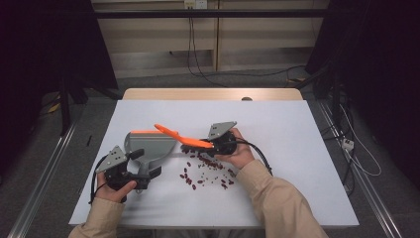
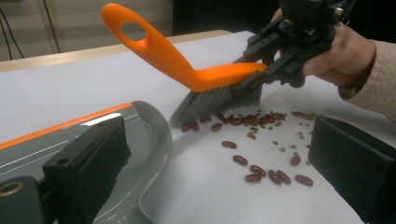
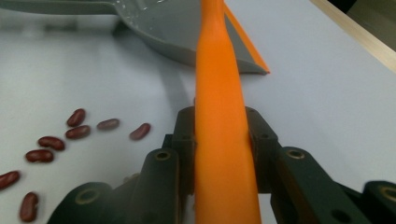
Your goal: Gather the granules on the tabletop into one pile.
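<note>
While the right claw (image 1: 214, 145) is clamped tight on the orange brush (image 2: 187, 70), its jaws pressed to both sides of the handle, the grey bristles are set on the white worktop (image 1: 297, 148) at the edge of the red beans (image 2: 261, 172). The grey dustpan (image 1: 148, 144) is lying just beside them, its handle sitting between the left claw (image 1: 141, 168) jaws; whether it is gripped cannot be told.

The brush (image 2: 187, 70) has an orange handle and grey bristles. The dustpan (image 1: 148, 144) is grey with an orange edge. Dark red beans (image 2: 261, 175) dot the white surface (image 1: 277, 119).
</note>
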A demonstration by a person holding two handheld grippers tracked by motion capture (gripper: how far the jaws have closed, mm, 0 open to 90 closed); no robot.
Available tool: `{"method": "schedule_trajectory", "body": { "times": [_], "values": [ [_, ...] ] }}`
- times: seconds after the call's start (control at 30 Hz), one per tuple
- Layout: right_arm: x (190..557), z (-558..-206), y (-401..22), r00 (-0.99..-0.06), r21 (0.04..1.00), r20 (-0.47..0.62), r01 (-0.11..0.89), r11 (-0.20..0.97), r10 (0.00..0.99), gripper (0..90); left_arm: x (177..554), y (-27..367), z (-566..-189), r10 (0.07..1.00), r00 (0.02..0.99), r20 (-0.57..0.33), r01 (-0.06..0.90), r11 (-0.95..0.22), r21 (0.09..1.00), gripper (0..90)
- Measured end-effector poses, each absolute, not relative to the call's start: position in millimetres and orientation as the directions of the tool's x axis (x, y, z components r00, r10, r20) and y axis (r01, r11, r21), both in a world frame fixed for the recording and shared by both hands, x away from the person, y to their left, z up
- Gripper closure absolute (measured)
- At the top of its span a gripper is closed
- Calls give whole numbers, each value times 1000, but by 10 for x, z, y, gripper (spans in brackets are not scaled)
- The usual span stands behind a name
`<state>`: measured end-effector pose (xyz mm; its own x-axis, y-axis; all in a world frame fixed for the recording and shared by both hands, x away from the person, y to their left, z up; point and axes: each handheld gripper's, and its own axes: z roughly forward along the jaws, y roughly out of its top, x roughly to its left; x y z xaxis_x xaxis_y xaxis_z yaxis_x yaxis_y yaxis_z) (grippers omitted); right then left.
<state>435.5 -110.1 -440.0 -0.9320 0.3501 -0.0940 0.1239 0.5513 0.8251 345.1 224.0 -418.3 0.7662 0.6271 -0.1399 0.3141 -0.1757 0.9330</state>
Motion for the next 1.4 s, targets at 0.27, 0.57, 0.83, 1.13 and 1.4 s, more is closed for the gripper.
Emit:
{"method": "schedule_trajectory", "body": {
  "times": [0.27,0.57,0.83,1.13,1.4],
  "values": [
    [4181,-4381,-1153,-944,822,-82,116,558,318,713,3448,2237,-4183,627,767,-137,315,-182,932,47],
    [4050,-4371,-1191,-947,824,-91,102,557,308,714,3444,2229,-4183,624,770,-135,312,-184,932,47],
    [4190,-4247,-1155,-928,856,-108,96,508,357,715,3447,2228,-4183,623,770,-136,313,-183,932,47],
    [4364,-4399,-855,-951,840,-82,95,534,297,714,3454,2263,-4182,629,764,-141,317,-176,932,47],
    [4246,-4375,-904,-966,828,-67,87,554,251,714,3443,2286,-4190,625,768,-140,320,-186,929,47]
  ]
}}
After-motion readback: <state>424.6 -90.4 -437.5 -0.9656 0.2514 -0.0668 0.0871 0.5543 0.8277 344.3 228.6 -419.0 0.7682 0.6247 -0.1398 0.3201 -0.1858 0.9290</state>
